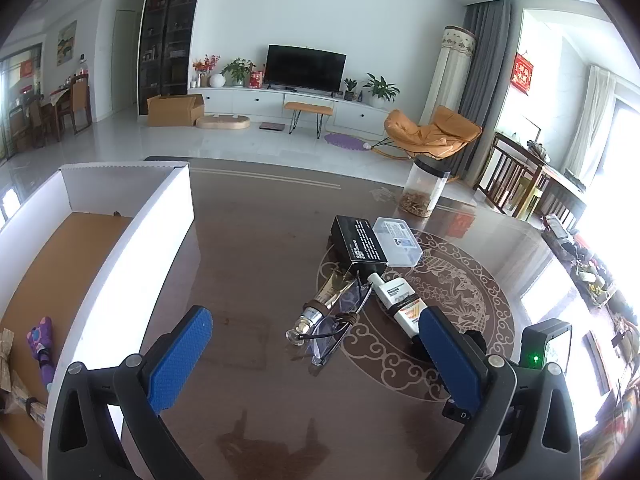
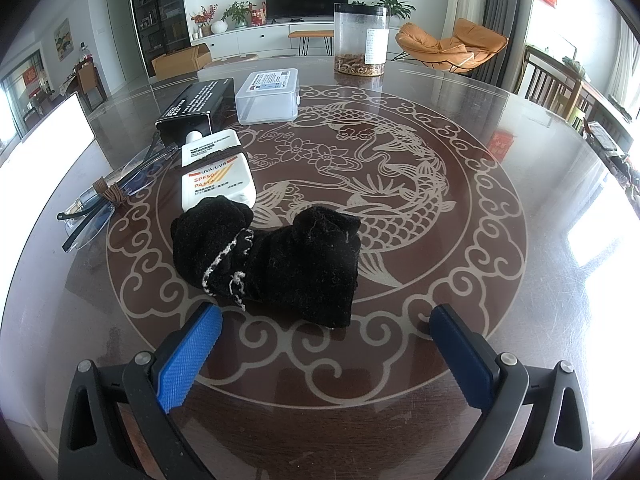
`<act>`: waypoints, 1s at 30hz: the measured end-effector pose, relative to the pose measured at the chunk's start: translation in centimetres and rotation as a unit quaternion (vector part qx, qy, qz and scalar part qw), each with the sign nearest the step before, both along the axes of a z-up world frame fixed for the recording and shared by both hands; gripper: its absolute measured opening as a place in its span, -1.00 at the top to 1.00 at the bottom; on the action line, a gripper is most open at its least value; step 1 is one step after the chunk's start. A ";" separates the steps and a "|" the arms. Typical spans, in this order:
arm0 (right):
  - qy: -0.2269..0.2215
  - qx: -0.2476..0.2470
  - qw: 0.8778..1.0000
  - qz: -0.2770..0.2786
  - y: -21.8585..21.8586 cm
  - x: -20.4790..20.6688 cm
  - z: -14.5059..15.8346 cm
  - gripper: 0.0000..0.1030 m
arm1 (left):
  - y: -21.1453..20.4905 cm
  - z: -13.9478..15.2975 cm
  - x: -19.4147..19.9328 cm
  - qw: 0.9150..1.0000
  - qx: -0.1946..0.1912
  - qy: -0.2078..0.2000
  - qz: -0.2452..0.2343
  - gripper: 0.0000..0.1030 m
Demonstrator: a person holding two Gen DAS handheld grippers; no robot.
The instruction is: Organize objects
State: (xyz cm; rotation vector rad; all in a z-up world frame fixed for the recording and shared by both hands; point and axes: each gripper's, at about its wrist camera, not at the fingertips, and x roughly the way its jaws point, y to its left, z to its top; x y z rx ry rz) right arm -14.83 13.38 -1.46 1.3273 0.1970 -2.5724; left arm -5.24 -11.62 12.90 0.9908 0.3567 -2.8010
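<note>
My left gripper is open and empty above the table, just short of a pair of glasses and a small glass bottle. A white sunscreen tube, a black box and a clear plastic case lie beyond. A white cardboard box stands at the left, with a purple toy inside. My right gripper is open, just in front of a black rolled sock. The tube, glasses, black box and case lie behind the sock.
A clear jar with brown contents stands at the table's far edge; it also shows in the right wrist view. The other gripper's body is at the right. The round table has a glass top with a fish pattern.
</note>
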 end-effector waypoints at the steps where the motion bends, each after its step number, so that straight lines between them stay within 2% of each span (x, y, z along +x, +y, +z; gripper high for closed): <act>1: 0.000 0.000 1.000 0.000 0.0 0.0 0.0 -1.00 | 0.0 0.0 0.0 1.000 0.000 0.000 0.000 -1.00; 30: 0.000 0.000 1.000 0.000 0.0 0.0 0.0 -1.00 | -0.7 -0.4 0.0 1.000 0.005 -0.002 0.008 -1.00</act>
